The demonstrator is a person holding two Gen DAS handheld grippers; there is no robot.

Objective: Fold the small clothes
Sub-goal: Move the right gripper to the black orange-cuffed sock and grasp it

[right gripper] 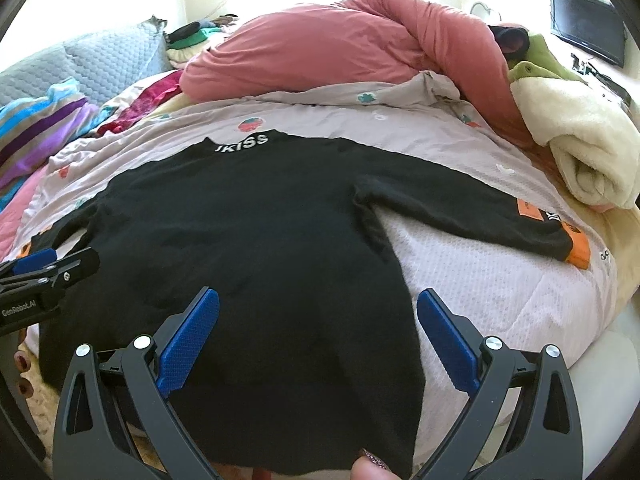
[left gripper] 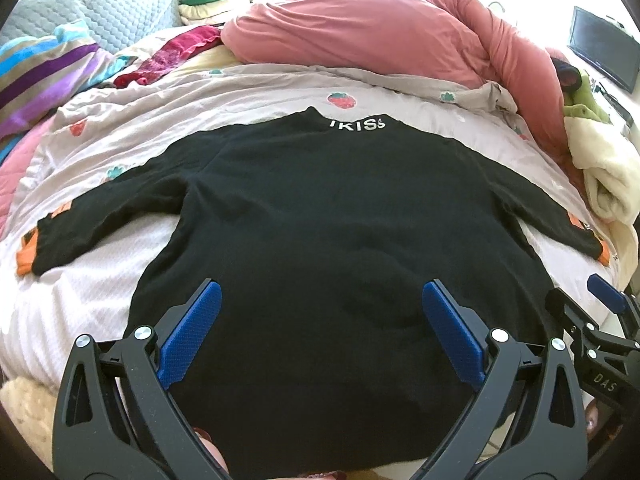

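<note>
A black long-sleeved top [left gripper: 320, 216] lies flat on the bed, collar lettered "IKISS" at the far end, both sleeves spread out with orange cuffs. It also shows in the right wrist view [right gripper: 248, 232]. My left gripper [left gripper: 322, 296] is open and empty, hovering over the top's lower hem area. My right gripper [right gripper: 318, 304] is open and empty over the lower right part of the top. The right gripper shows at the right edge of the left wrist view [left gripper: 600, 312]; the left gripper shows at the left edge of the right wrist view [right gripper: 44, 268].
A pale strawberry-print bedspread [left gripper: 248, 96] covers the bed. A pink duvet [left gripper: 380, 32] is heaped at the far side. A cream blanket [right gripper: 580, 148] lies at the right, striped pillows [left gripper: 36, 76] at the left. A dark monitor [right gripper: 586, 24] stands far right.
</note>
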